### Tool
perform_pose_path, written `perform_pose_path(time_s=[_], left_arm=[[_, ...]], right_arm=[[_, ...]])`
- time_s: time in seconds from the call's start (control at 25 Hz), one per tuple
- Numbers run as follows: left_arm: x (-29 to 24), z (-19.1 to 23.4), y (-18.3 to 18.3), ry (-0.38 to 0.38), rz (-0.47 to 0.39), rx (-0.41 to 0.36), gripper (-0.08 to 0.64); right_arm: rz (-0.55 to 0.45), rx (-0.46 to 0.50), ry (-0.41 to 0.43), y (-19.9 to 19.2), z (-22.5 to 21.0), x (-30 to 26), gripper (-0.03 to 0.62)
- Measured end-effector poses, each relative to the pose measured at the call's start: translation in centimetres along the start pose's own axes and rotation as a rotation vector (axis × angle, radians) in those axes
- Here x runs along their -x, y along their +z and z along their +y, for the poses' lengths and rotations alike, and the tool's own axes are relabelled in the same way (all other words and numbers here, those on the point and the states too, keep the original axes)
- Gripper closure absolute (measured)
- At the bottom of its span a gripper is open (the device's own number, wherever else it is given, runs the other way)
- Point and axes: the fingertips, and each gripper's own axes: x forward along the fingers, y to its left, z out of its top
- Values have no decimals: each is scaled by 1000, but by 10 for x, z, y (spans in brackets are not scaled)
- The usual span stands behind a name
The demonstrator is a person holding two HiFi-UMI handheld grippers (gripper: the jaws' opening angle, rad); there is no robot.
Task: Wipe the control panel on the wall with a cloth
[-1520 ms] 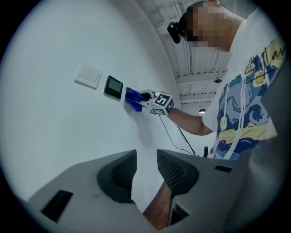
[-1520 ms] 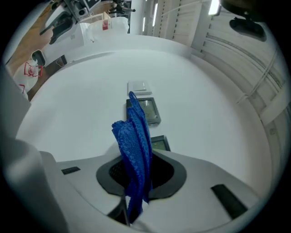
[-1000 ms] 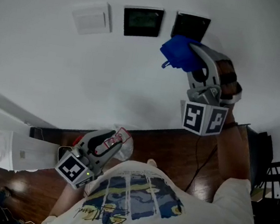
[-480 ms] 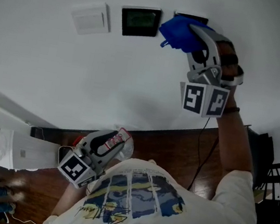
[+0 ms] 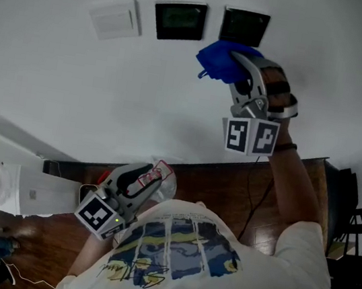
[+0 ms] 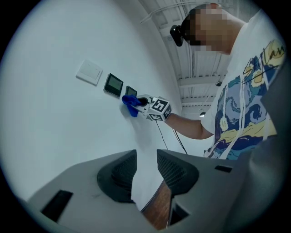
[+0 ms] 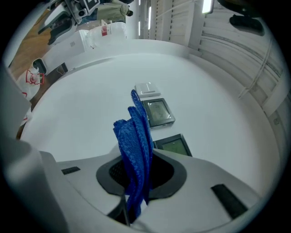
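Cloth [image 7: 134,145], soft and limp by my reckoning, is pinched bunched in my right gripper [image 7: 136,170] just below the control panel [image 5: 246,27]; my left gripper [image 6: 146,170] gapes empty.

The cloth [image 5: 221,60] is deep blue and knobbly-textured, bunched into upright folds and pinched at its lower end between the jaws of the right gripper [image 7: 138,172]. It sits against or just off the white wall [image 5: 94,92], which of the two cannot be told, directly below the right control panel [image 5: 245,26]. That panel and the left control panel [image 5: 179,20] are dark, square, dim-screened units set flush on the wall, side by side and slightly apart, both uncovered.
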Motion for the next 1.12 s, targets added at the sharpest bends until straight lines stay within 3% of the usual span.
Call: perform_pose_path(time_s=[0.24, 0.52, 0.68, 1.12], left_arm=[[2, 1, -2, 7, -1, 6, 445], [1, 1, -3, -3, 2, -6, 445], [-2, -2, -2, -3, -3, 8, 445], [3, -1, -5, 20, -4, 21, 445]], right_arm=[[-11, 5, 41, 2, 12, 7, 503], [-69, 33, -139, 25, -84, 16, 503], [-56, 49, -177, 20, -109, 3, 503], [-38, 14, -80, 3, -42, -1, 503]])
